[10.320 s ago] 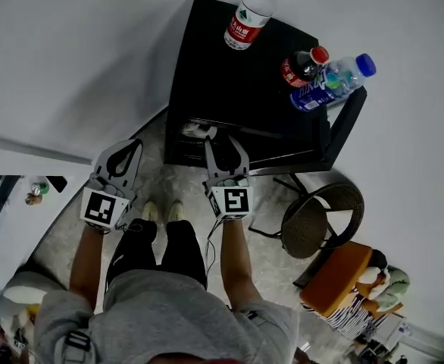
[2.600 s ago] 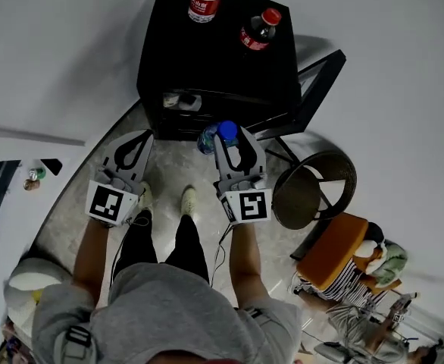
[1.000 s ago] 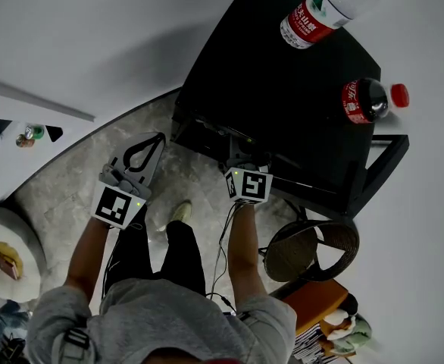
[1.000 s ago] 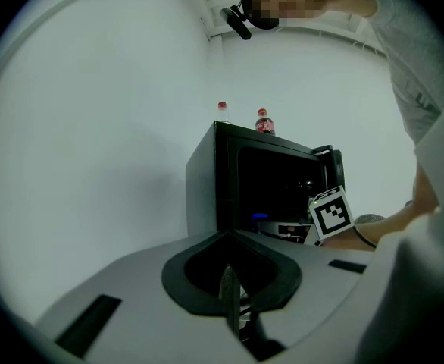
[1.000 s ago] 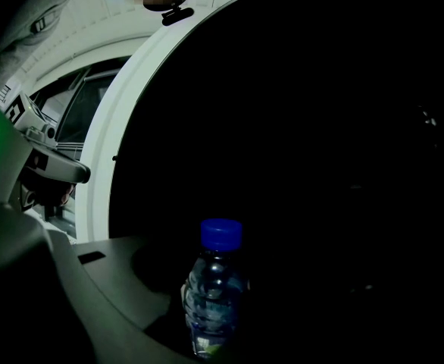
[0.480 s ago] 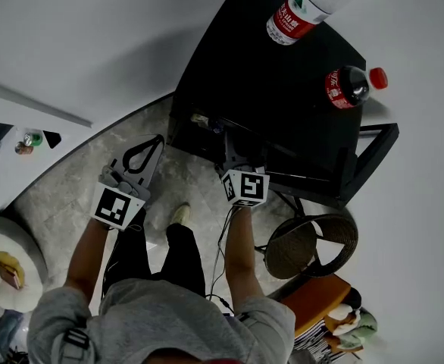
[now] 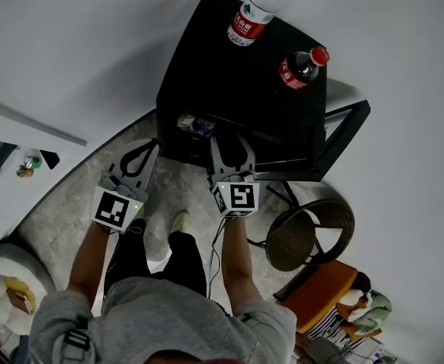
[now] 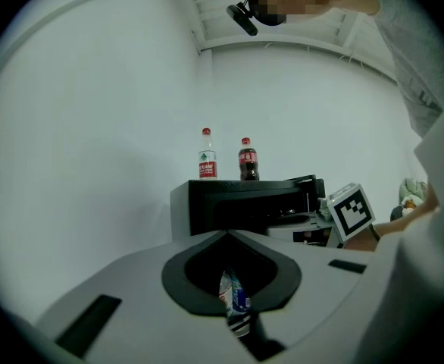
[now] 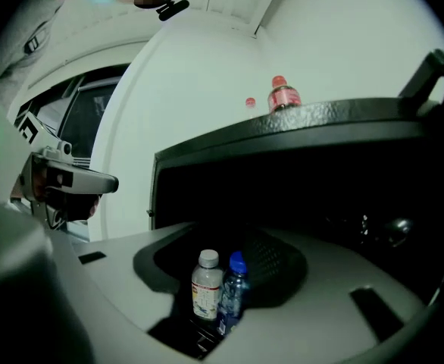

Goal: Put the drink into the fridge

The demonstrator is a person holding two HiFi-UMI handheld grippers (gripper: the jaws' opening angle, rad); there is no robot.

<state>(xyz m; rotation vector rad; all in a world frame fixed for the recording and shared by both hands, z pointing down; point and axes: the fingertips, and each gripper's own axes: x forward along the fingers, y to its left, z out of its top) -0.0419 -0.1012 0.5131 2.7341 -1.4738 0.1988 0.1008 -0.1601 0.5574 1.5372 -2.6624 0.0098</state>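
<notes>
The left gripper (image 8: 226,233) fills the foreground, its grey jaws meeting at the tips, and a clear bottle with a blue label (image 8: 236,298) shows through the dark leaf-shaped opening behind them. Ahead of the gripper stands a black fridge (image 8: 229,203); on top are a red-labelled water bottle (image 8: 206,155) and, just right of it, a cola bottle (image 8: 246,160). Off to the gripper's right, a marker cube (image 8: 352,211) shows beside the fridge.
</notes>
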